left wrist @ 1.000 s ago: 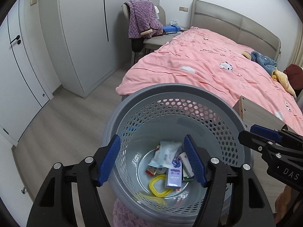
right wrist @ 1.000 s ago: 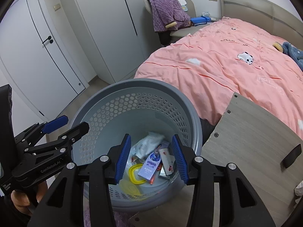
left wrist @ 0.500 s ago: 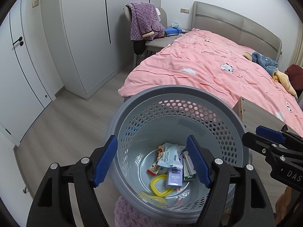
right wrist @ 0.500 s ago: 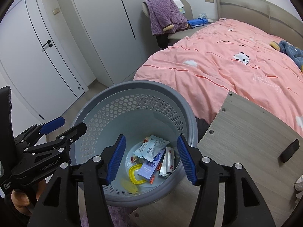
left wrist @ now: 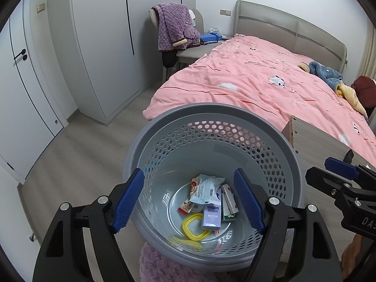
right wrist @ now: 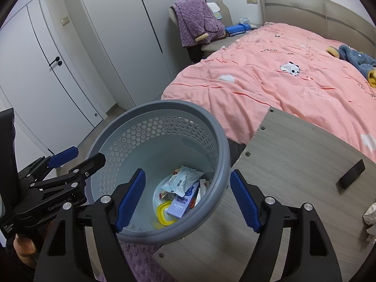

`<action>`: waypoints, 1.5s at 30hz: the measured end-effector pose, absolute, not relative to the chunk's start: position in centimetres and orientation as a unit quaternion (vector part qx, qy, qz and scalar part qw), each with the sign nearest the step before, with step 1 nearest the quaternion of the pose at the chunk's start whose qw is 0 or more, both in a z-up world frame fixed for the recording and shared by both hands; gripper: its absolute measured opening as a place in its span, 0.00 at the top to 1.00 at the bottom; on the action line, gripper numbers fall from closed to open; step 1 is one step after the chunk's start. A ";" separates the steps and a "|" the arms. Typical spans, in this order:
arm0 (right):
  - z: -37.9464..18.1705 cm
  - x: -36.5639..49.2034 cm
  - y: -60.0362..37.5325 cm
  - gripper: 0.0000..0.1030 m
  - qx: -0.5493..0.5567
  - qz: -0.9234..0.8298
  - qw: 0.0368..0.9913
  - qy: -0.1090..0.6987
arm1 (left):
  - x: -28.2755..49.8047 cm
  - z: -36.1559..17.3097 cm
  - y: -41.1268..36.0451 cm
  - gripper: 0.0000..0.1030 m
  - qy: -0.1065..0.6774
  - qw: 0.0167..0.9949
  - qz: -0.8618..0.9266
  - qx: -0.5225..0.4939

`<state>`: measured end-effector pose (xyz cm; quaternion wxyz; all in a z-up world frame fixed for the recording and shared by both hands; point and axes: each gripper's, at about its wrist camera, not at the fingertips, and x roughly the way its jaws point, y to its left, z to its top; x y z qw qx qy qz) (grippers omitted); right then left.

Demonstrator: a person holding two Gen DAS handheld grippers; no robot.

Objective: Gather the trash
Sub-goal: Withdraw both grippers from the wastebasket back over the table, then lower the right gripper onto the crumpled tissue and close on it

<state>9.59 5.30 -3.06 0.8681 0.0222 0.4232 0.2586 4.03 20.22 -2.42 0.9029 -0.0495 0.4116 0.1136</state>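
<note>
Trash [left wrist: 206,202] lies in basket [left wrist: 211,112]; both grippers, left gripper [left wrist: 188,199] and right gripper [right wrist: 188,199], are opening, empty; next, find more trash.

A home bedroom: a bed [left wrist: 258,87] with a pink printed duvet and padded grey headboard [left wrist: 293,33], tall white built-in wardrobes [left wrist: 101,47], a chair [left wrist: 185,47] draped with a purple fleece robe [left wrist: 174,28], a white door [right wrist: 47,70], and pale wood-look flooring [left wrist: 77,155].
</note>
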 end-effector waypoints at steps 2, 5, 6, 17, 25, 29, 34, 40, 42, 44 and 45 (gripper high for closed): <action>-3.1 9.4 4.7 0.27 0.026 0.255 0.869 0.423 | 3.9 -2.4 19.7 0.27 0.413 0.903 0.109 -0.047; -3.4 9.0 3.7 0.22 0.032 0.247 0.871 0.424 | 3.8 -2.5 18.7 0.27 0.414 0.904 0.102 -0.044; -3.5 8.9 3.3 0.20 0.035 0.243 0.872 0.425 | 3.8 -2.5 18.5 0.27 0.414 0.904 0.100 -0.043; -4.5 7.0 -2.3 0.09 0.062 0.186 0.885 0.423 | 3.8 -2.3 13.7 0.27 0.413 0.909 0.060 -0.021; -4.2 4.5 -8.8 0.06 0.069 0.110 0.904 0.407 | 4.4 -1.9 8.2 0.27 0.410 0.912 0.010 0.000; -4.0 3.6 -12.4 0.06 0.070 0.065 0.911 0.401 | 5.0 -1.9 5.0 0.27 0.409 0.912 -0.018 0.011; -4.1 3.0 -16.9 0.06 0.080 0.014 0.913 0.399 | 5.9 -1.8 0.7 0.27 0.410 0.910 -0.055 0.032; -4.5 3.0 -20.1 0.06 0.096 -0.015 0.911 0.400 | 7.5 -2.0 -3.0 0.26 0.414 0.905 -0.080 0.047; -4.7 3.3 -20.8 0.06 0.098 -0.020 0.910 0.402 | 8.2 -2.1 -3.9 0.26 0.415 0.904 -0.086 0.052; -5.0 3.7 -21.1 0.06 0.099 -0.026 0.908 0.406 | 8.9 -2.3 -4.9 0.26 0.417 0.902 -0.092 0.058; -5.1 4.0 -21.3 0.06 0.101 -0.026 0.907 0.407 | 9.2 -2.3 -5.2 0.26 0.418 0.901 -0.095 0.059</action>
